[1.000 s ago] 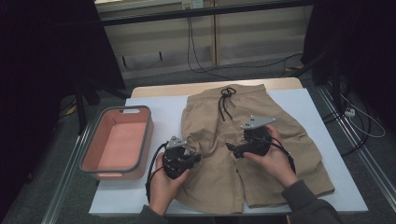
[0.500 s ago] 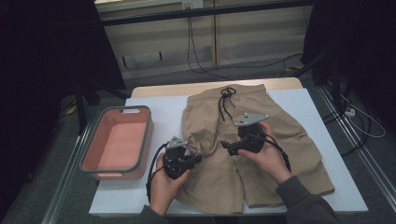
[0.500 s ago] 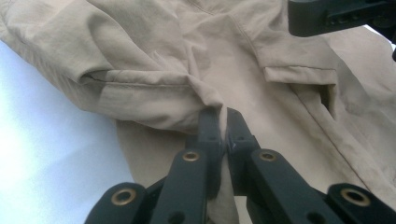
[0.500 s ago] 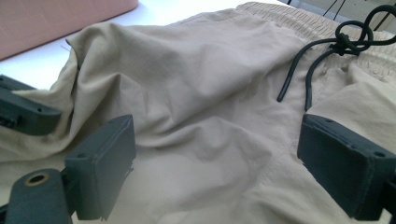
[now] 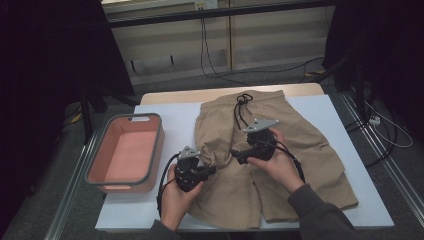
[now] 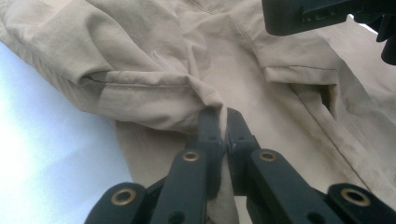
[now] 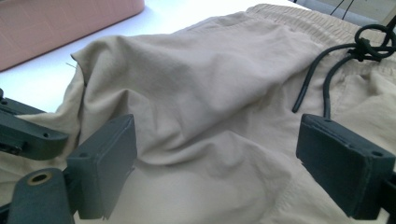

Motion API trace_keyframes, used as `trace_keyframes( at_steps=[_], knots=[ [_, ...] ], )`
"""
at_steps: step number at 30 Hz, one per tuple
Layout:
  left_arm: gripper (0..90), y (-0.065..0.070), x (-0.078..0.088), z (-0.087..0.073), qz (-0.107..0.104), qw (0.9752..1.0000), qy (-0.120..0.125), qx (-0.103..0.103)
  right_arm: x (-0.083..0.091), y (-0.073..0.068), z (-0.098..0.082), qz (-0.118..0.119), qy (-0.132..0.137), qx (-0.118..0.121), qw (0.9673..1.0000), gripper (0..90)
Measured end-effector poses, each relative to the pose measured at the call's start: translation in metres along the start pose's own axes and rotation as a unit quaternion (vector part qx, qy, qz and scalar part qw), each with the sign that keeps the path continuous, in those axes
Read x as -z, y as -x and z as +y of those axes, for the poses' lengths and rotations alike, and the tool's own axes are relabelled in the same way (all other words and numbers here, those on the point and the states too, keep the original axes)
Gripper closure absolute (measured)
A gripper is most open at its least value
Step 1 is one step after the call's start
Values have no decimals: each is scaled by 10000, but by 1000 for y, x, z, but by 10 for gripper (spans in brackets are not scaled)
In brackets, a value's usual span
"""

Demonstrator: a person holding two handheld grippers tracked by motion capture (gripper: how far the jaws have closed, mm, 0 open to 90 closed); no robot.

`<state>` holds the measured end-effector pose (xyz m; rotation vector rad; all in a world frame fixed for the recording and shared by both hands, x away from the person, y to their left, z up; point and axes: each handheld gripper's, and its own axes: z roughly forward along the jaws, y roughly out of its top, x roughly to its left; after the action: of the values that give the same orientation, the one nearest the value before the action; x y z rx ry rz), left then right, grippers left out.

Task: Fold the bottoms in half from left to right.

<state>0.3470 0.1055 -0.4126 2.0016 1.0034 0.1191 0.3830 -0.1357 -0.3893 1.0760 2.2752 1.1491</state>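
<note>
Left claw (image 6: 223, 122) clamped on fold of khaki shorts (image 5: 280, 150) near desk (image 5: 175, 112) front edge; right claw (image 7: 224, 158) wide open over shorts, gripping nothing.

Shorts (image 5: 270, 155) lie on table (image 5: 340, 107) (bin (image 5: 125, 152) left).

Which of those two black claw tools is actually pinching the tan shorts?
The left gripper: its jaws are shut on a fold of the shorts. The right gripper hovers with jaws wide apart, pinching nothing.

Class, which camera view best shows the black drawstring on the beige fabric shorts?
The right gripper view: the black drawstring is close, its knot and loose ends clear. The high view shows it small, at the waistband of the beige fabric shorts.
</note>
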Motion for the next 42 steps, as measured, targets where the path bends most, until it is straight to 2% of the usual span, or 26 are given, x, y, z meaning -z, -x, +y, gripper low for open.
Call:
trace_keyframes(
  at_steps=[7, 16, 27, 32, 36, 42],
  knots=[
    [876, -1, 0, 0, -5, 10000, 2, 0, -4, -4, 4, 41, 28, 23, 10000, 125],
    [876, 0, -1, 0, 1, 10000, 15, -4, -10, -7, 9, 51, 77, -87, 9999, 140],
    [875, 1, -1, 0, 30, 10000, 45, -33, -19, -16, 20, 202, 80, -43, 9998, 153],
    [875, 1, -1, 0, 41, 10000, 61, -40, -25, -23, 22, 281, 57, 62, 9996, 160],
    [875, 2, -2, 0, 39, 10000, 53, -65, -33, -27, 22, 337, -45, 72, 9994, 160],
    [875, 3, -2, 1, 36, 9999, 75, -78, -39, -31, 25, 461, 42, -166, 9988, 175]
  ],
)
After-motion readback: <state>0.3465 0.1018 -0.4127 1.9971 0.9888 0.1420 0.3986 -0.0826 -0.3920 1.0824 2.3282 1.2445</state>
